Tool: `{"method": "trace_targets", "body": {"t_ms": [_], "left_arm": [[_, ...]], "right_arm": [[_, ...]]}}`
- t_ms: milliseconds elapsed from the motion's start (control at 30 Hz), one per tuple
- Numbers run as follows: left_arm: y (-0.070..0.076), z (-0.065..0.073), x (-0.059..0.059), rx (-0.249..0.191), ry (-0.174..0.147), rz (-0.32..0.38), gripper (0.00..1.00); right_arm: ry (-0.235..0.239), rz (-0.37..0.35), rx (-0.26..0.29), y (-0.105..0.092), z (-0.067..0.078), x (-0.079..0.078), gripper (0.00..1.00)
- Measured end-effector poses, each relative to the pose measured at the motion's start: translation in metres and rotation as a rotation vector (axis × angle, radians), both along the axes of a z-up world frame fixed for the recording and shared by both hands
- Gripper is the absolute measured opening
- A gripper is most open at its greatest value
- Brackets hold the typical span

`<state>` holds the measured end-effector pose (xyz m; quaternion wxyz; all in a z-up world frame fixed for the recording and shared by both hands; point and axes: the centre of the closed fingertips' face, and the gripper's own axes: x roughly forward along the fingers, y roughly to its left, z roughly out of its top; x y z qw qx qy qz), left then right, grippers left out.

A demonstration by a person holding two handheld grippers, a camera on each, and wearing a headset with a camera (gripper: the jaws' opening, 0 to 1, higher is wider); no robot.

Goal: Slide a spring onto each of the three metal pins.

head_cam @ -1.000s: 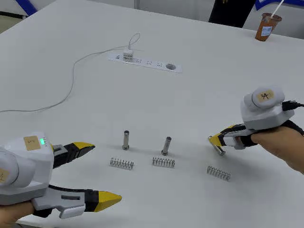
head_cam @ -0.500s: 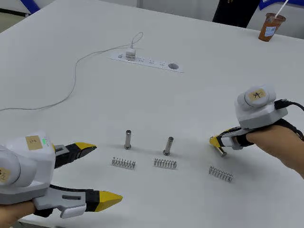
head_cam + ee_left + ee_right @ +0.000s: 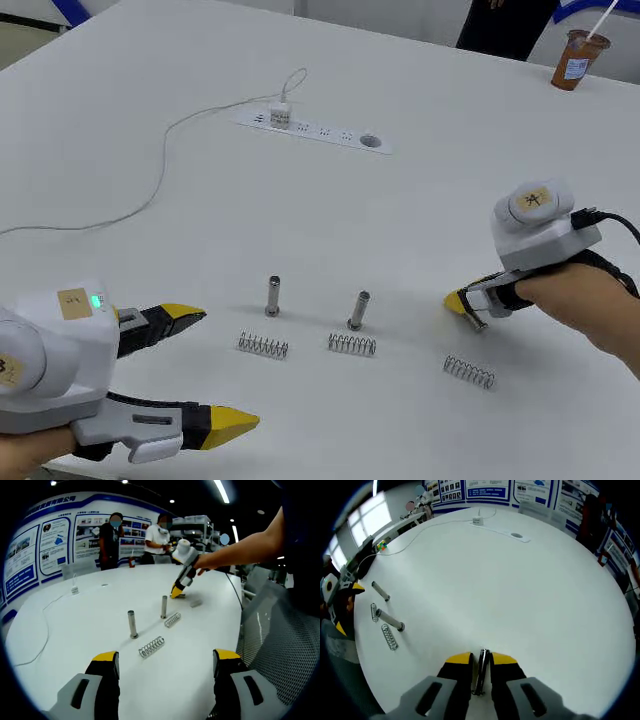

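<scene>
Two metal pins stand upright on the white table, the left pin (image 3: 273, 296) and the middle pin (image 3: 358, 310). Three springs lie in front of them: the left spring (image 3: 263, 346), the middle spring (image 3: 352, 345) and the right spring (image 3: 469, 372). My right gripper (image 3: 462, 303) is shut on the third pin (image 3: 481, 670), tilted low over the table behind the right spring. My left gripper (image 3: 215, 368) is open at the near left, nothing between its jaws; its own view shows the left pin (image 3: 131, 624) and left spring (image 3: 151, 646) just ahead.
A white power strip (image 3: 312, 131) with a plugged-in cable (image 3: 155, 170) lies at the table's far side. A drink cup (image 3: 576, 60) with a straw stands at the far right corner. People stand beyond the table (image 3: 75, 625) in the left gripper view.
The right gripper with its pin has dropped slightly toward the table. The left gripper stays in place. The head camera has shifted a little.
</scene>
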<state>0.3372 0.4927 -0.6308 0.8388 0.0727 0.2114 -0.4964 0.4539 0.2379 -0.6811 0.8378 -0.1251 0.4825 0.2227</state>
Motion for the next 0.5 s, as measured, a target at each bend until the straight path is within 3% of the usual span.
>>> {"method": "trace_targets", "body": {"t_ms": [500], "left_arm": [[-0.0009, -0.0015, 0.0017, 0.001, 0.003, -0.002, 0.77]], "right_arm": [[0.022, 0.006, -0.028, 0.0006, 0.0003, -0.0009, 0.11]]}}
